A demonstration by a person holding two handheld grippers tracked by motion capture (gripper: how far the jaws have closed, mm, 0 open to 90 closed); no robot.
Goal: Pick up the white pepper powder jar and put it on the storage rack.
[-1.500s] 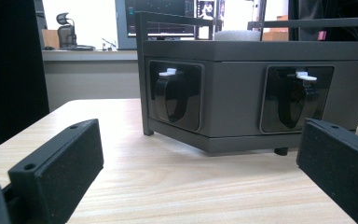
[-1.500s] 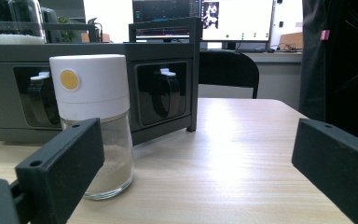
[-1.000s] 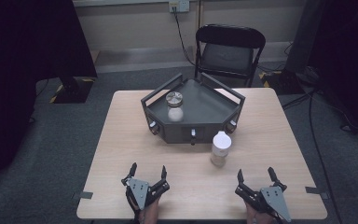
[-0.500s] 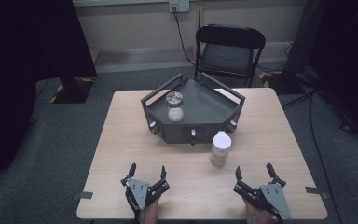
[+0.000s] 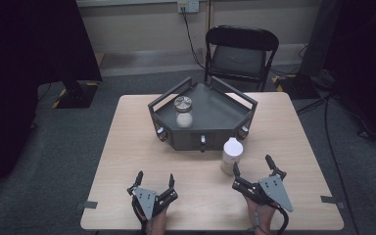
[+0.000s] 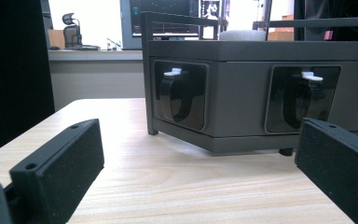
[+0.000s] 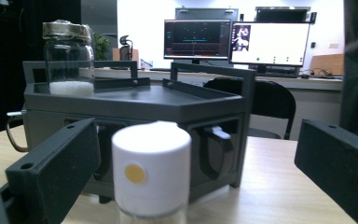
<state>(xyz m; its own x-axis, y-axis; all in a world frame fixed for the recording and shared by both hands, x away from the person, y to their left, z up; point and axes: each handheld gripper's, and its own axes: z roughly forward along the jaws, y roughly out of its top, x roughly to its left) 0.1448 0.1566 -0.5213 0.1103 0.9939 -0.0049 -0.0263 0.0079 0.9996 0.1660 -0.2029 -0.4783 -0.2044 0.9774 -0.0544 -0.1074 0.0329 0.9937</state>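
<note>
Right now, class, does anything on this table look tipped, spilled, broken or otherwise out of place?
Nothing stands out. The glass jar stands upright on the grey tray, the white-capped bottle upright on the table before it, and both grippers, left and right, are open, holding nothing.

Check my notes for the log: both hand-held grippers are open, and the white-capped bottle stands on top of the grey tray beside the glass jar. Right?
Not quite. The high view shows the white-capped bottle standing on the table in front of the grey tray; the rest holds.
</note>
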